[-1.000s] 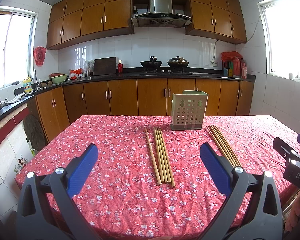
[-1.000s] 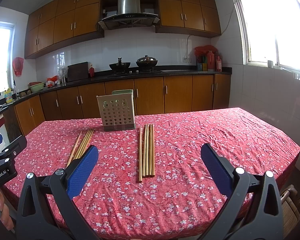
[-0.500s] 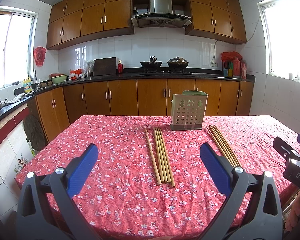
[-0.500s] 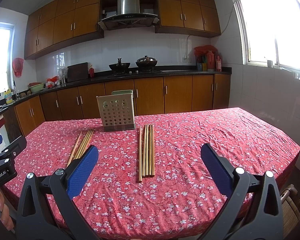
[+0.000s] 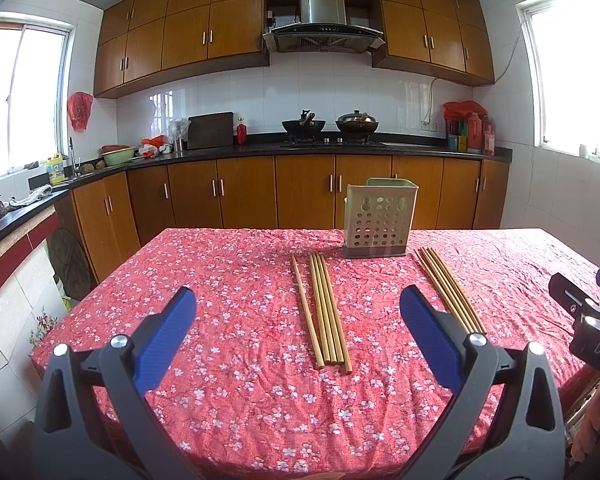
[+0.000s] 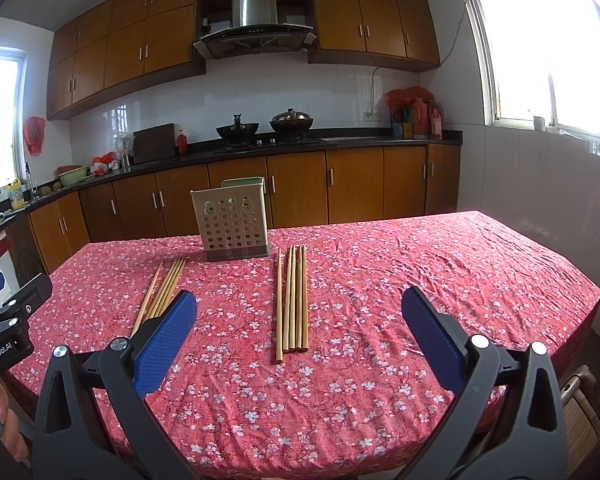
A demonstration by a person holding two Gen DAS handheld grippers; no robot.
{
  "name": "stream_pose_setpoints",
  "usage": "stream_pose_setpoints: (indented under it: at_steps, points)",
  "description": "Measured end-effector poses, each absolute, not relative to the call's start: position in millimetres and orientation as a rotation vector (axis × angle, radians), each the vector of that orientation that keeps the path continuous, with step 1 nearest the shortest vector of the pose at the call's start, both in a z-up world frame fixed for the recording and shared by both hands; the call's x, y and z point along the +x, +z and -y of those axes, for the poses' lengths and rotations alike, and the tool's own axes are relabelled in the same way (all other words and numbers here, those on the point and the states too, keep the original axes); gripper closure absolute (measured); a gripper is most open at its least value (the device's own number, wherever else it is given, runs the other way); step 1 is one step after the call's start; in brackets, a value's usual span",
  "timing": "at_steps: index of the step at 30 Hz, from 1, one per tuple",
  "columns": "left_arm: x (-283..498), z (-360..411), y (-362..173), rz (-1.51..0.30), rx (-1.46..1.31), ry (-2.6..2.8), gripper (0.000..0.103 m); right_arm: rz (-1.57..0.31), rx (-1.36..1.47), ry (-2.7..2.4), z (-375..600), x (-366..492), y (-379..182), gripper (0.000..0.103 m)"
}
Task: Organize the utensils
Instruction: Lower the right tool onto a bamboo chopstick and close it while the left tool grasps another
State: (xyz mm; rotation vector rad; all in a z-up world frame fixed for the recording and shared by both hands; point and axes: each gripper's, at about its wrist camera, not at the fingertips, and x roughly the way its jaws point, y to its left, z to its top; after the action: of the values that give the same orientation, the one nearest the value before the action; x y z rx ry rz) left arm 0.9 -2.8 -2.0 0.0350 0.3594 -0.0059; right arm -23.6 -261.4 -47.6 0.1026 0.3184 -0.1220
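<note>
Chopsticks (image 6: 293, 300) are laid lengthwise, pointing away toward the holder (image 6: 231, 219) at frame centre, dead ahead of the wide-open, empty right gripper (image 6: 298, 334), while the left gripper (image 5: 300, 332), likewise spread and empty, is faced by another bundle (image 5: 324, 306).

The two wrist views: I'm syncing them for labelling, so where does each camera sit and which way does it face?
Left wrist: on the left claw, open above the table's near edge, facing the holder; the right claw's tip shows at right.
Right wrist: on the right claw, open, facing the same way; the left claw's tip shows at left.
Shared: holder, both chopstick bundles, tablecloth.
</note>
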Motion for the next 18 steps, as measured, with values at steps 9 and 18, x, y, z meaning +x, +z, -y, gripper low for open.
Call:
stream_pose_setpoints:
  at_steps: [9,18]
  points:
    - [61,-30,-21,-0.559,-0.027,0.064,0.004,-0.501,0.119,-0.169,288,28,-65,0.002]
    - [145,-62,-47,-0.775,-0.092,0.069,0.012,-0.727,0.178,-0.104,315,133,-91,0.046]
